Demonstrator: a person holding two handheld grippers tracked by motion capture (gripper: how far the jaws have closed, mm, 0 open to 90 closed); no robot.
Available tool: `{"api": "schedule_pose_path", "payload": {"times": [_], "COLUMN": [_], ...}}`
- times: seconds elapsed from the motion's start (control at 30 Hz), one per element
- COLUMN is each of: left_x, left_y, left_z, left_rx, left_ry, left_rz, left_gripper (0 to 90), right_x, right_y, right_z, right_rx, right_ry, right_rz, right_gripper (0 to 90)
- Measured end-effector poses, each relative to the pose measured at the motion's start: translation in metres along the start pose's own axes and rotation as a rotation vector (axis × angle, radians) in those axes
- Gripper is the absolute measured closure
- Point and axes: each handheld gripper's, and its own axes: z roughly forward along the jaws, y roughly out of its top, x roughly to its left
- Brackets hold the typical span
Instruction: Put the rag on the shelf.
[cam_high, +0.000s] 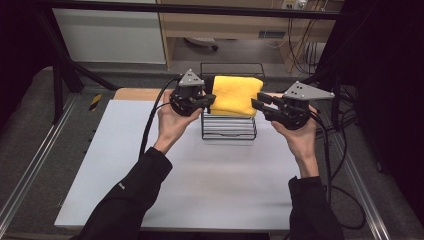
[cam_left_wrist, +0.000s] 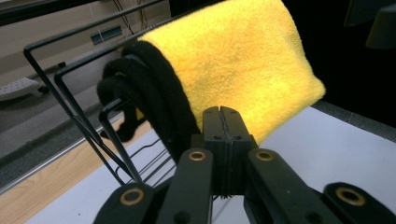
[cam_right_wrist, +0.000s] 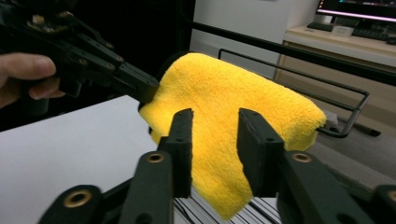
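A folded yellow towel (cam_high: 235, 92) (cam_left_wrist: 243, 60) (cam_right_wrist: 233, 102) lies draped over the top of a black wire rack (cam_high: 229, 131) (cam_left_wrist: 70, 107) (cam_right_wrist: 345, 116). Under it, rolled black cloths (cam_left_wrist: 149, 79) hang on the rack's wires. My left gripper (cam_high: 212, 99) (cam_left_wrist: 222, 112) is shut, its tips against the towel's left edge, and no cloth is visible between the jaws. It also appears in the right gripper view (cam_right_wrist: 147, 91), touching that edge. At the towel's right edge my right gripper (cam_high: 256, 102) (cam_right_wrist: 215, 121) is open, with the hanging corner just beyond its jaws.
The rack stands toward the back of a white table (cam_high: 200, 185). A wooden strip (cam_high: 137, 93) runs behind the table's left part. Metal rails (cam_high: 30, 165) flank the table, and dark frame posts (cam_high: 60, 90) stand at the back left.
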Motion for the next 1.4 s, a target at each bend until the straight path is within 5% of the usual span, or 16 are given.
{"api": "schedule_pose_path", "payload": {"times": [0.17,0.33,0.53,0.73,0.97,1.4], "left_x": [0.0,0.0,0.003,0.004,0.004,0.012], "left_y": [-0.008,-0.015,-0.023,-0.025,-0.026,-0.055], "left_z": [0.005,0.009,0.019,0.018,-0.001,-0.038], "left_rx": [0.004,0.002,-0.025,-0.034,-0.059,0.017], "left_ry": [-0.001,0.006,0.02,0.019,-0.004,-0.035], "left_rz": [0.001,0.009,-0.011,-0.014,-0.033,-0.042], "left_gripper": [89.9,89.9,89.3,88.6,79.2,38.3], "right_x": [-0.004,-0.009,-0.014,-0.014,-0.008,0.004], "right_y": [-0.012,-0.031,-0.04,-0.04,-0.033,-0.029], "right_z": [0.018,0.029,0.038,0.038,0.019,-0.003], "right_rx": [0.098,0.132,0.115,0.096,0.051,0.066], "right_ry": [-0.01,-0.043,-0.115,-0.111,-0.106,-0.052], "right_rz": [0.055,0.089,0.082,0.091,0.091,0.133], "right_gripper": [89.4,90.0,89.1,85.0,68.2,20.6]}}
